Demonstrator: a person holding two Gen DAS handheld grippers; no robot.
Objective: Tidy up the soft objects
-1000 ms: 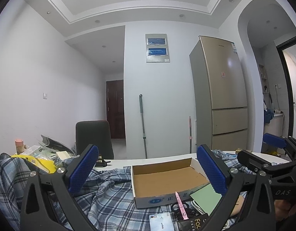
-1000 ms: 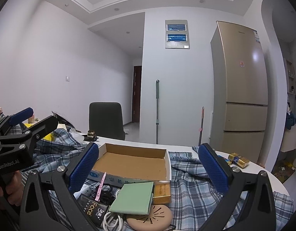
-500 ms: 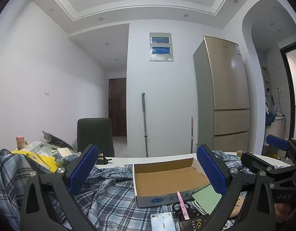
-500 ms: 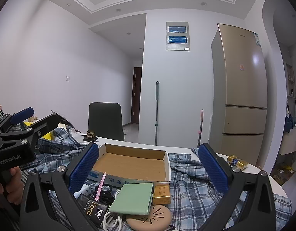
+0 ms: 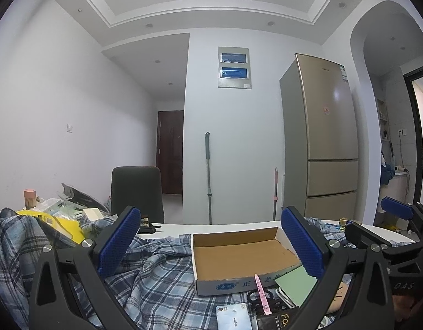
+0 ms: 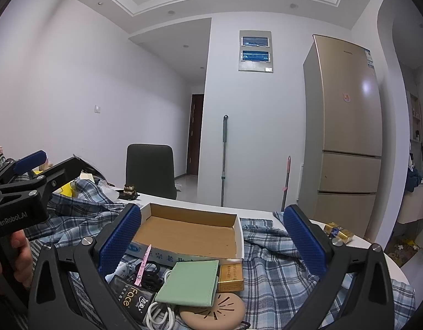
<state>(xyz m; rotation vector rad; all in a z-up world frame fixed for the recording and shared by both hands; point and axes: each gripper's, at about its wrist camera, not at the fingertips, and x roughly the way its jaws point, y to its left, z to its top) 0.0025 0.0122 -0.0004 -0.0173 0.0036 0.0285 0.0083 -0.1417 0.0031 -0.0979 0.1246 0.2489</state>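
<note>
A crumpled blue plaid shirt [image 5: 156, 283] covers the white table and also shows in the right wrist view [image 6: 280, 264]. My left gripper [image 5: 211, 247] is open and empty, held above the shirt in front of an empty cardboard box [image 5: 241, 255]. My right gripper [image 6: 211, 239] is open and empty, held above a pile of small items before the same box [image 6: 189, 231]. The left gripper also shows at the left of the right wrist view [image 6: 27, 176]. The right gripper shows at the right of the left wrist view [image 5: 387, 225].
A green pouch [image 6: 189, 283], gold box [image 6: 230, 276], black "Face" packet [image 6: 131, 297], white cable [image 6: 159, 313], tan disc [image 6: 214, 310] and pink-handled scissors [image 6: 142, 266] lie near the box. Yellow clutter [image 5: 57, 222] lies left. A dark chair [image 5: 137, 192] and fridge [image 5: 321, 137] stand beyond.
Both grippers have tilted slightly upward and shifted a little; the table items sit lower in both views. Neither gripper has changed its opening.
</note>
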